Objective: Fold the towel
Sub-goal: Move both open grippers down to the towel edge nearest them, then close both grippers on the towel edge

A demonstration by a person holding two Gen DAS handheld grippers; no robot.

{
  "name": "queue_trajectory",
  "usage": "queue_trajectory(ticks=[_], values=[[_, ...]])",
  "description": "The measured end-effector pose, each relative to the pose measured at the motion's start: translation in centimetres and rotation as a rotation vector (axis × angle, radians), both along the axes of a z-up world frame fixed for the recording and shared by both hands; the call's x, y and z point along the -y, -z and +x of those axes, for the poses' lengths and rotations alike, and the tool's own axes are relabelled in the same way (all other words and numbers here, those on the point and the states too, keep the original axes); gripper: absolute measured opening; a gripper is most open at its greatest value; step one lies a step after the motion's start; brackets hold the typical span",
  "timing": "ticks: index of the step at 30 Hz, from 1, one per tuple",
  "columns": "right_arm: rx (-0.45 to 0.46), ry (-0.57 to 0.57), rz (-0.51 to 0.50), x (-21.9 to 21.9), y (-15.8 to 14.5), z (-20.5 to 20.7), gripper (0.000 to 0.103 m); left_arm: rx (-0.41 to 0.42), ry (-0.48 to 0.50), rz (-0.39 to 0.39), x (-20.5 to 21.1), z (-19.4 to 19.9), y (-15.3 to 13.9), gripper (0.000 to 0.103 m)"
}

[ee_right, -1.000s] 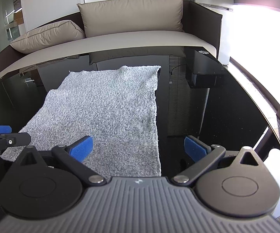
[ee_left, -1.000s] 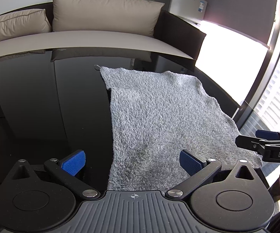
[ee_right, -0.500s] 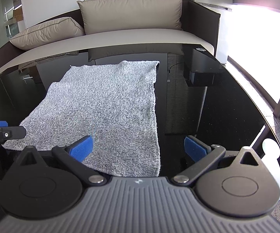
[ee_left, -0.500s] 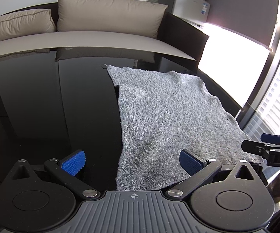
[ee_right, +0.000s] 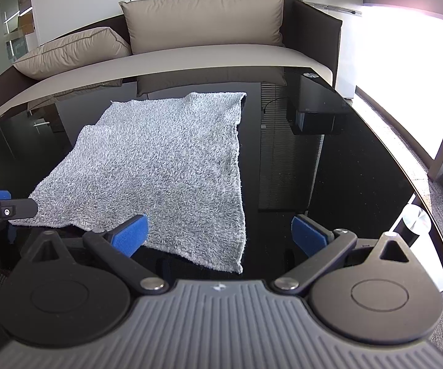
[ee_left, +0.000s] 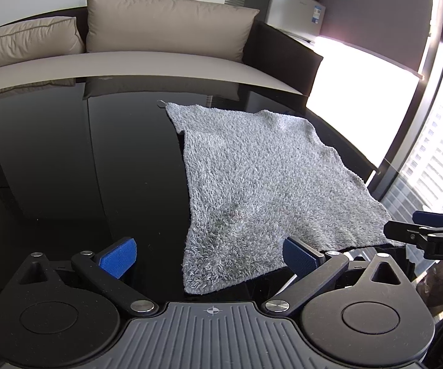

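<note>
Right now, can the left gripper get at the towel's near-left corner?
Probably yes. The left gripper is open, the towel corner lies flat between its fingers on the black table, and nothing blocks it.

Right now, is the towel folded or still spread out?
Spread out: the towel lies as one flat layer on the black table, with no fold line and all four corners visible.

both open grippers have apparently backed away from the towel (ee_left: pixel 261 190) slightly.

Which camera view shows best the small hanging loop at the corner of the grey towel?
The left wrist view: the hanging loop sticks out from the far left corner of the grey towel. In the right wrist view that corner shows no loop.
</note>
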State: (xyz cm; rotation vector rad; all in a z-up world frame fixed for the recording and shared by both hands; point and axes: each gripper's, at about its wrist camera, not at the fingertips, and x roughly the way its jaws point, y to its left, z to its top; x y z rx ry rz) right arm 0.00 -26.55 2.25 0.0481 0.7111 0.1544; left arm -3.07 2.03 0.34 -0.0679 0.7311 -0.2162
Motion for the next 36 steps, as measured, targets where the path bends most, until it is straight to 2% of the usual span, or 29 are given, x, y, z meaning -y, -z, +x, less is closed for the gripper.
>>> queue_trajectory(ticks=[1, 3, 9, 11, 20, 29, 36], values=[[-0.002, -0.001, 0.000, 0.0, 0.0, -0.1, 0.100, 0.001, 0.001, 0.004, 0.0, 0.0, 0.0, 0.094], [-0.005, -0.003, 0.000, 0.0, 0.0, -0.2, 0.091, -0.003, 0.004, 0.004, 0.1, 0.0, 0.1, 0.089], [-0.013, -0.012, -0.002, -0.2, 0.1, -0.4, 0.079, 0.007, 0.029, 0.016, 0.5, -0.2, 0.0, 0.077], [-0.019, -0.014, -0.003, -0.2, 0.2, -0.4, 0.074, 0.010, 0.037, 0.019, 0.6, -0.4, 0.0, 0.069], [-0.020, -0.010, -0.033, -0.4, 0.3, -0.6, 0.066, 0.021, 0.074, 0.046, 1.0, -1.1, 0.0, 0.044], [-0.028, 0.009, -0.020, -0.3, 0.1, -1.3, 0.063, 0.019, 0.062, 0.030, 0.6, -1.4, 0.0, 0.043], [-0.023, 0.020, -0.033, -0.2, 0.0, -1.5, 0.049, 0.020, 0.060, 0.037, 0.7, -1.5, 0.0, 0.041]])
